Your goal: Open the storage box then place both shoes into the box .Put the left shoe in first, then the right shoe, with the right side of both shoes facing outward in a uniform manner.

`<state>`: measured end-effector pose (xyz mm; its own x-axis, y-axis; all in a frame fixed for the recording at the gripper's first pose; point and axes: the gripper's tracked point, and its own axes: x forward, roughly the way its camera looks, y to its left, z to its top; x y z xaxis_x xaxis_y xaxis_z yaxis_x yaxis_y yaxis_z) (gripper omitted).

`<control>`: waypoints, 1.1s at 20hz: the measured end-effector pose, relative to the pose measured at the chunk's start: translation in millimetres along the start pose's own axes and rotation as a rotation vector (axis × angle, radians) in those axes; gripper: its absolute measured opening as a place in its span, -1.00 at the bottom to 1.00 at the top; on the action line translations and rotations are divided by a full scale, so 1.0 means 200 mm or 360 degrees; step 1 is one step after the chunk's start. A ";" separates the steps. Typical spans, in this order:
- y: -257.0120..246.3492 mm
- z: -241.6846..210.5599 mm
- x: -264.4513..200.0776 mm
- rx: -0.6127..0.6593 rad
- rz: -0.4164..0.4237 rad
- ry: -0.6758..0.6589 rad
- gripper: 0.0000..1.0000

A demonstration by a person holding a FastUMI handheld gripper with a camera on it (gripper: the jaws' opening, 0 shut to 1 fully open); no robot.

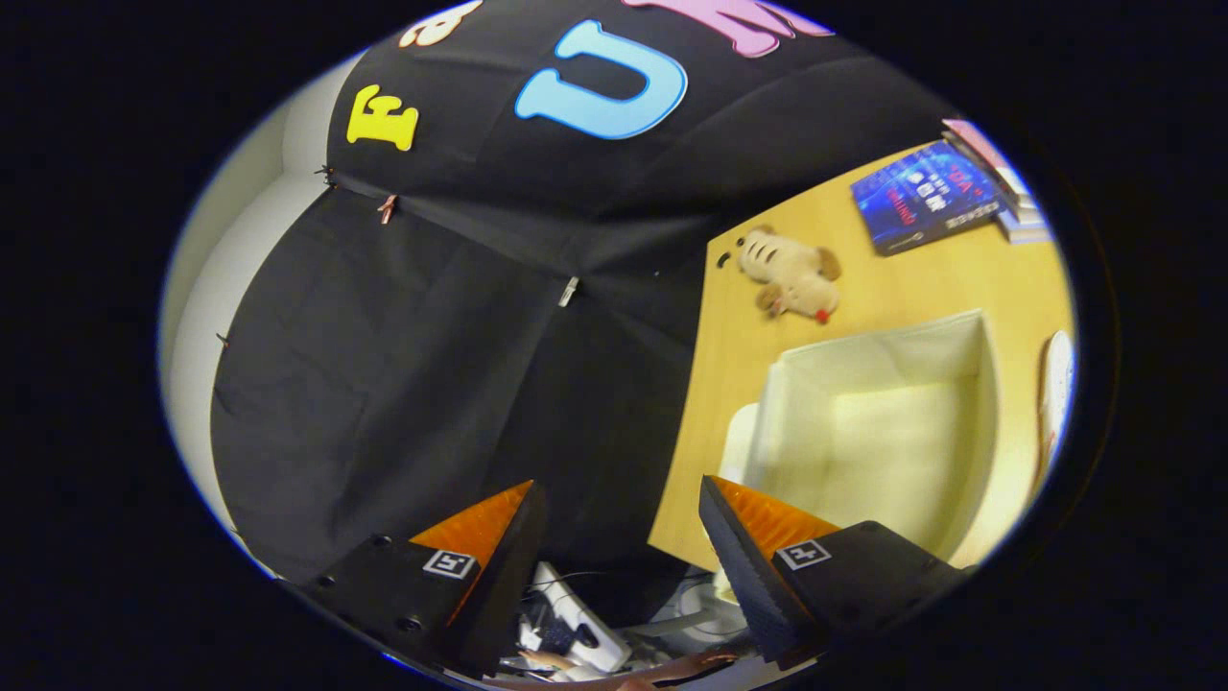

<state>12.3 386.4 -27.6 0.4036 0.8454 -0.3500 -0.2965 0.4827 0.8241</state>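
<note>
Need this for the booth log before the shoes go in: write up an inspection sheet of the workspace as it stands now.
Surface: light wooden table, seen tilted, bare around the box.
Job's things: cream fabric storage box open on top, nothing seen inside; a white shoe lies beside its far side, only partly visible.
Clutter: plush toy on the table beyond the box; stack of books at the table's far corner.
Grippers: gripper open, fingers apart with nothing between them, aimed past the table's edge at the wall.
Cables: white power strip with leads below the table's edge, near the fingers.
Surroundings: black cloth wall held by clips; pale wall behind it.
</note>
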 end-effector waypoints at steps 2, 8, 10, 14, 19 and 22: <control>-0.17 0.04 -0.17 -0.0089 -0.0142 -0.0075 0.96; -0.79 0.07 -0.63 -0.0429 -0.0652 -0.0093 0.96; -0.99 0.04 -0.75 -0.0524 -0.0812 -0.0048 0.96; -1.35 0.00 -0.90 -0.0612 -0.1035 0.0071 0.97; -1.71 -0.06 -0.97 -0.0581 -0.1140 0.0203 0.98; -1.87 -0.10 -0.95 -0.0465 -0.1135 0.0270 0.98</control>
<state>29.3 49.0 -277.9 0.4512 0.3211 -0.8327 -0.2407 0.9422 0.2329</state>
